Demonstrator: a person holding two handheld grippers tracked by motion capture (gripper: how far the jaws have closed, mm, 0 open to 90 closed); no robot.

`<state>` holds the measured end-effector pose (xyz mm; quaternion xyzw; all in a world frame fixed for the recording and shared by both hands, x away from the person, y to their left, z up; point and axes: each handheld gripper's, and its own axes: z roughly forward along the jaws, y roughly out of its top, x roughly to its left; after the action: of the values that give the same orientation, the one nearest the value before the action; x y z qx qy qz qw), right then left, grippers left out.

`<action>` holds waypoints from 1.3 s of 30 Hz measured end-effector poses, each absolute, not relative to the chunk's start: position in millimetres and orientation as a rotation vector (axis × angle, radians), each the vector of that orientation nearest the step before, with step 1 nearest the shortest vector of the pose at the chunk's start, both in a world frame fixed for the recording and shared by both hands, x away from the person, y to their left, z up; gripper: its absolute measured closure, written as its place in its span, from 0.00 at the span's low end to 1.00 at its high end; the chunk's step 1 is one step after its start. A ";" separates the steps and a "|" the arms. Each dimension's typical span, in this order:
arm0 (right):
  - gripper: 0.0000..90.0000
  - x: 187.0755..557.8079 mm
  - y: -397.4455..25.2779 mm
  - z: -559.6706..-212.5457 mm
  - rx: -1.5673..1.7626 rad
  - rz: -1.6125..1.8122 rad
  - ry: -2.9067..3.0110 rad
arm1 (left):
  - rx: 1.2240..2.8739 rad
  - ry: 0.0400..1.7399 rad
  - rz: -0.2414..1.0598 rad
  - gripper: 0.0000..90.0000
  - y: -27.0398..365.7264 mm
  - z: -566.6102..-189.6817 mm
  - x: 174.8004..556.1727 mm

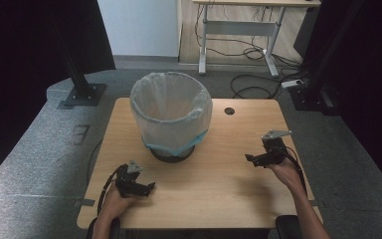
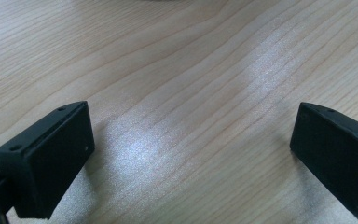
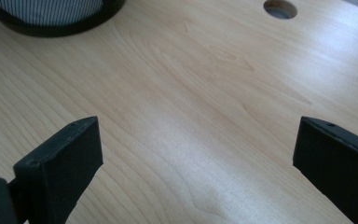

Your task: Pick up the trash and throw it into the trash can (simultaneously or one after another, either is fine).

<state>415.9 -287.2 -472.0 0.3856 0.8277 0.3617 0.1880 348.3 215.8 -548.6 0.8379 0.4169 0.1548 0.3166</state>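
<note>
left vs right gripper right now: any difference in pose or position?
The left gripper sits near the table's front edge, below the lined bin; the right gripper is farther up the table, level with the bin's base. The left gripper points right, the right gripper points left, so they face inward. Shared: both have jaws wide open, hold nothing, and sit low over bare wood.

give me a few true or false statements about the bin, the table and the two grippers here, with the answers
1. The bin on the table is lined with a bag. True.
2. The left gripper is shut on the bag. False: its jaws stand wide apart over bare wood.
3. The right gripper is open and holds nothing. True.
4. The bin lies tipped on its side. False: it stands upright.
5. A round hole sits in the tabletop right of the bin. True.
</note>
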 end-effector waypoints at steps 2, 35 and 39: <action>0.01 414.1 -286.8 -477.3 1.088 1.017 2.333 | 2.206 1.098 0.408 0.00 215.8 -548.6 348.3; 0.00 383.6 -261.2 -553.7 1.041 0.979 2.427 | 2.201 1.103 0.409 0.00 215.7 -548.7 347.8; 0.00 381.1 -260.4 -556.0 1.047 1.009 2.417 | 2.201 1.103 0.410 0.00 215.6 -548.7 347.7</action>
<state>381.1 -260.4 -556.0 0.3665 0.8459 0.3532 0.1596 347.7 215.6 -548.7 0.8364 0.4192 0.1558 0.3170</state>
